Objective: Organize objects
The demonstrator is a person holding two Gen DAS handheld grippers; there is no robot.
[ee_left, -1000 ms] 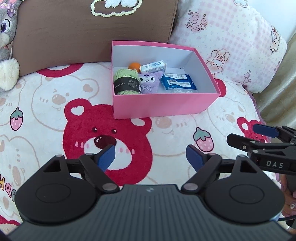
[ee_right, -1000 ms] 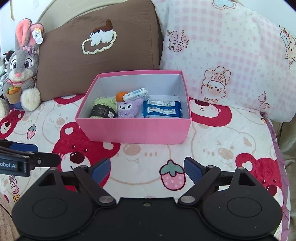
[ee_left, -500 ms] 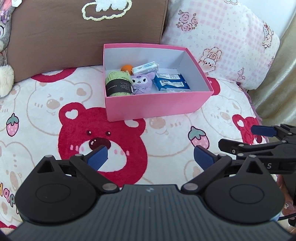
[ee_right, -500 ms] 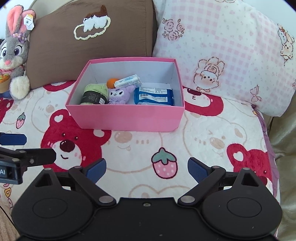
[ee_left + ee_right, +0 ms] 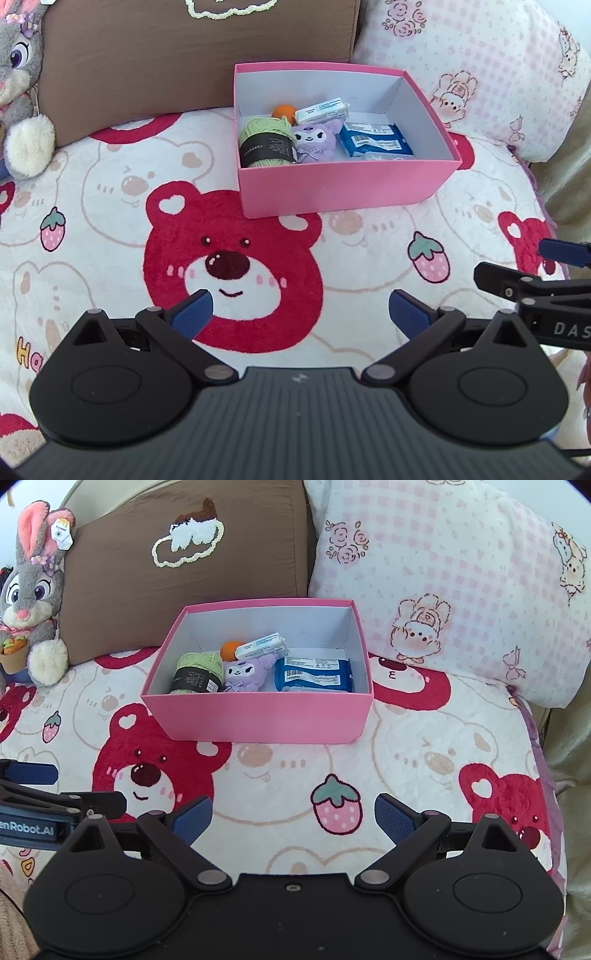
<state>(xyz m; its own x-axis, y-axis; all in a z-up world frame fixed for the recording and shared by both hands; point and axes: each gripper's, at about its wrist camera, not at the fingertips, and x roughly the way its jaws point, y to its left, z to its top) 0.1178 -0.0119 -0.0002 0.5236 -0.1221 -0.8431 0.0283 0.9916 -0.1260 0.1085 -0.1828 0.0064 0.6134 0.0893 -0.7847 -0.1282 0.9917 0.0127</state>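
From your left wrist camera you can read "DAS" in white capitals on the black body of the right gripper [image 5: 565, 280], cut off at the picture's edge. From your right wrist camera, the left gripper [image 5: 40, 797] carries white lettering "enRobot.AI", its start cut off. The blanket [image 5: 26, 354] shows coloured letters "H" and a partial one after it. Print on the yarn band [image 5: 195, 681], the blue packet [image 5: 314, 674] and the small white pack [image 5: 264, 648] is too small to read.

An open pink box [image 5: 258, 716] with white inner walls sits level on the bear-print blanket. Inside lie a green yarn skein [image 5: 194, 672], an orange ball [image 5: 229, 649], a purple plush [image 5: 245, 674], a white packet [image 5: 264, 647] and a blue wipes pack [image 5: 314, 674].
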